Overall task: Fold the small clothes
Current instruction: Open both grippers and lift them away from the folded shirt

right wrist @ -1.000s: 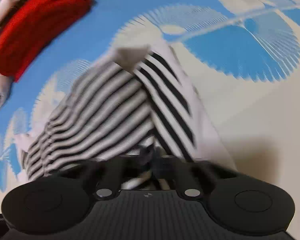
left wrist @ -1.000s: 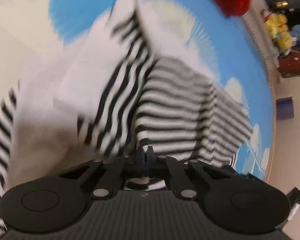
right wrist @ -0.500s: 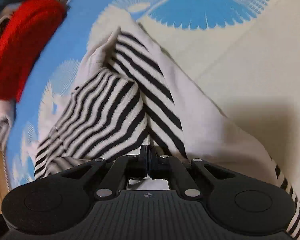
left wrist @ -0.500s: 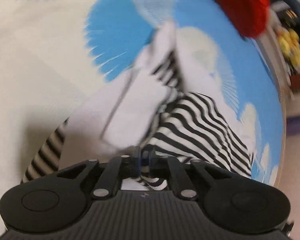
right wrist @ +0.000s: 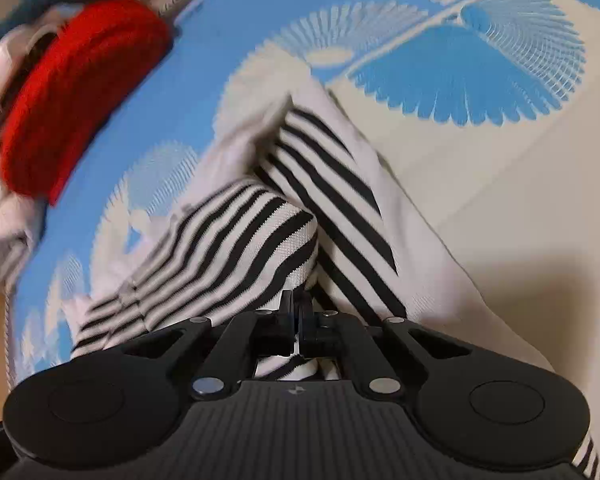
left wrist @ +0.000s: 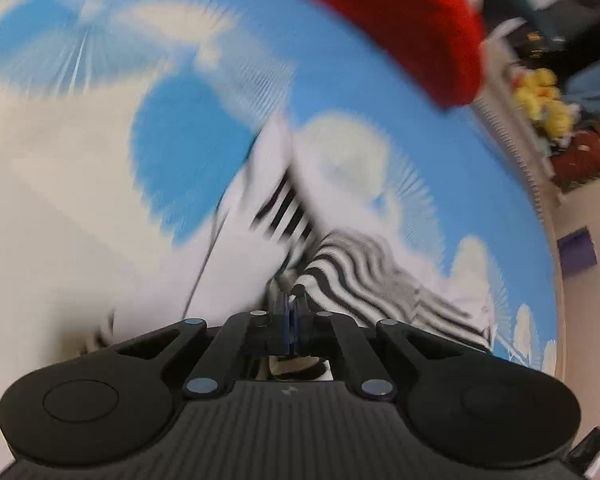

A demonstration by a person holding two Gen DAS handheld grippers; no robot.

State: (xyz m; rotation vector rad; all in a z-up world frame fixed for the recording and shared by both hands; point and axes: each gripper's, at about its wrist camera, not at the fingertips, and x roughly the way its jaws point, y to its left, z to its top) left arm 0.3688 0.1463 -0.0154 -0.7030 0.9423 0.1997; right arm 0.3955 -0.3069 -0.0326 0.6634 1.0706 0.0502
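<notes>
A black-and-white striped garment with plain white parts [left wrist: 364, 264] lies bunched on a blue and cream patterned cloth [left wrist: 188, 148]. My left gripper [left wrist: 290, 304] is shut on a fold of it, and the view is blurred by motion. In the right wrist view the same striped garment [right wrist: 236, 248] stretches away from my right gripper [right wrist: 297, 304], which is shut on its near edge. The fabric runs up from both grippers towards a white tip.
A red knitted item [left wrist: 396, 20] lies at the far edge of the cloth, also in the right wrist view [right wrist: 80, 88]. Pale clothes [right wrist: 0, 216] sit beside it. Yellow soft toys [left wrist: 544, 100] and a purple box [left wrist: 578, 252] are beyond the table edge.
Both grippers have kept their hold and pulled the garment along the cloth. The red item has come closer in both views. The striped fabric has drawn narrower and more stretched.
</notes>
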